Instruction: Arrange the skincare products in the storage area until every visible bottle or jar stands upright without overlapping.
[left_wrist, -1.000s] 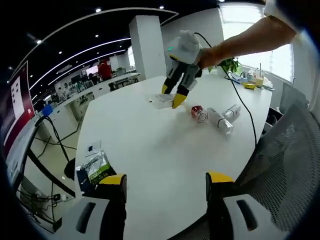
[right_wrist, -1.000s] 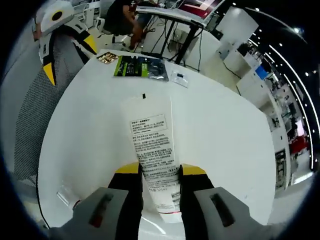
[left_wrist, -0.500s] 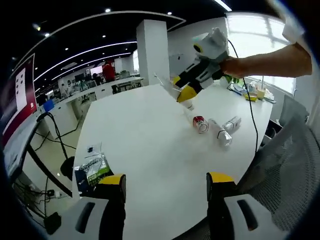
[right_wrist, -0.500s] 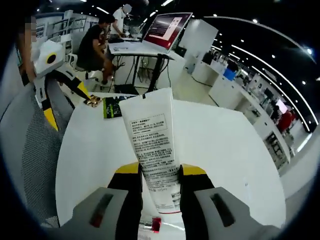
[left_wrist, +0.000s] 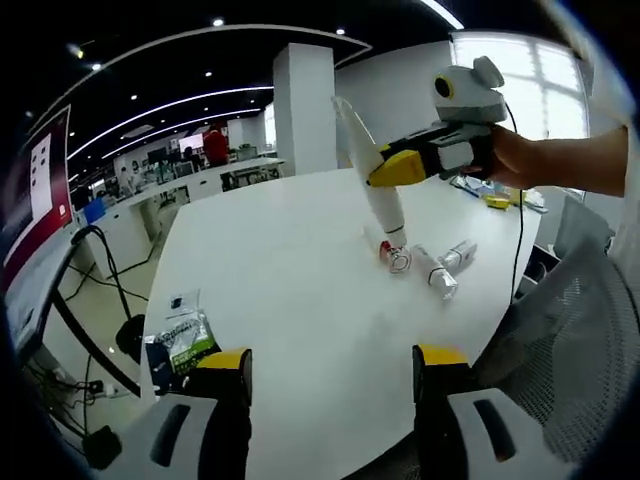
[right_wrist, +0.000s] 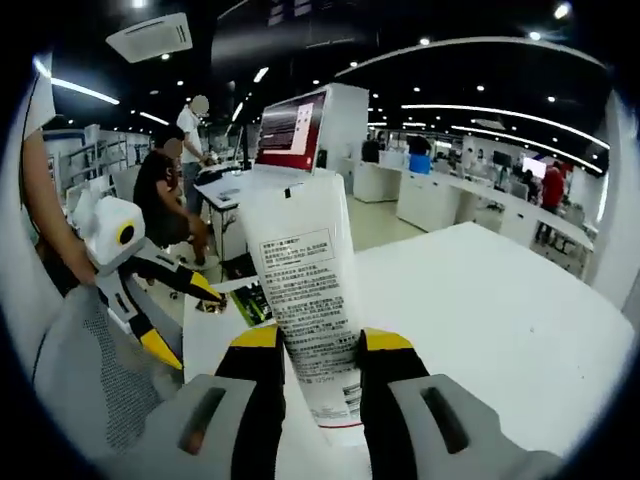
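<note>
1. the step in hand is judged to be the standing-up of the white tube (left_wrist: 374, 178): it is clamped between the yellow jaws of the right gripper (left_wrist: 405, 168) and is held tilted over the white table (left_wrist: 290, 280), cap end down, close above or just touching the surface near the other products.
2. in the right gripper view the same tube (right_wrist: 302, 300) is seen pinched at its lower body between the two closed-in jaws of the right gripper (right_wrist: 312, 345), with its crimped end pointing away from the camera.
3. the left gripper (left_wrist: 331, 362) is held wide apart at the near table edge, with nothing between its jaws; from the right gripper view it (right_wrist: 165, 315) is also seen spread and empty.
4. the next move is judged to call for the tube to be brought fully upright on its cap, set down on bare table clear of its neighbours, and released gently, since a cap is a narrow base.
5. the tube is white and tapered, flat and wide at the crimp, with a block of small black print on its face.
6. just beside it a red-capped jar (left_wrist: 397, 259) and two clear bottles (left_wrist: 440, 270) lie on their sides, so more righting is judged to remain.
7. a green packet (left_wrist: 185, 333) lies well apart, near the table's edge.
</note>
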